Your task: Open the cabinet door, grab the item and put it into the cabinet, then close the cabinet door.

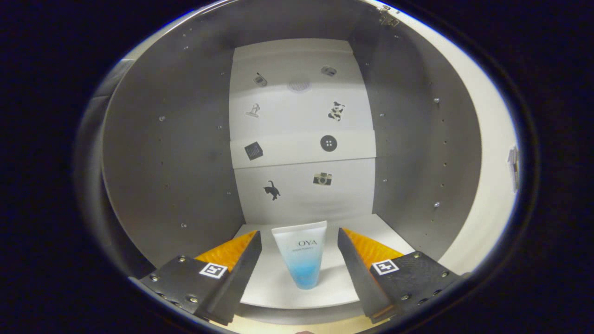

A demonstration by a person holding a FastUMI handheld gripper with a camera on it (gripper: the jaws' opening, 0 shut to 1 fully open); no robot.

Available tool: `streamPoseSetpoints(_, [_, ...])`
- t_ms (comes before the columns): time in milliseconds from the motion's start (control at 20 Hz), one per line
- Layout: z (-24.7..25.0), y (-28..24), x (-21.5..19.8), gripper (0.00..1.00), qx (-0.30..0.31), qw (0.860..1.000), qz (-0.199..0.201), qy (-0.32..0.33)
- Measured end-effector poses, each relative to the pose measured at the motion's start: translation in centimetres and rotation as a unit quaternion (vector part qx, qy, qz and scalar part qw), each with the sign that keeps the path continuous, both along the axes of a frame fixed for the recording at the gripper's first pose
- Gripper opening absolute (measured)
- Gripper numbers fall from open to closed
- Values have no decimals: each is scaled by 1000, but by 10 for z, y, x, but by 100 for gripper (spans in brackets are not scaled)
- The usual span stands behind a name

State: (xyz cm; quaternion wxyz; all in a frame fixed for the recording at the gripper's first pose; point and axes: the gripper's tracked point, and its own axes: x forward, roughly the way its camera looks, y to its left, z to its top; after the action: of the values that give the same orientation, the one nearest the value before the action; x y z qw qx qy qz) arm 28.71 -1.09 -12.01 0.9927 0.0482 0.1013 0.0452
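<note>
I look straight into the open cabinet, a grey box with a white back wall. A white and blue tube stands upright on its cap on the cabinet's white floor. It is between my two fingers, with a clear gap on each side. My gripper is open and touches nothing. Small stickers dot the back wall, among them a cat, a camera and a button.
Grey side walls with rows of shelf-pin holes close in on both sides. The open door swings out past the right wall, its hinge near the top. A white strip crosses the back wall at mid height.
</note>
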Motion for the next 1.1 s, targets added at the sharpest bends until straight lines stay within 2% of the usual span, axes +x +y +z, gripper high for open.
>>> streamPoseSetpoints(300, [29,-9,-75,98,-25,1000,-7,-18])
streamPoseSetpoints(700, [59,-34,-215,98,-35,998,-37,-28])
streamPoseSetpoints(900, [73,-57,-286,98,-31,997,-56,-32])
streamPoseSetpoints(1100, [77,-106,-356,98,-33,996,-87,-17])
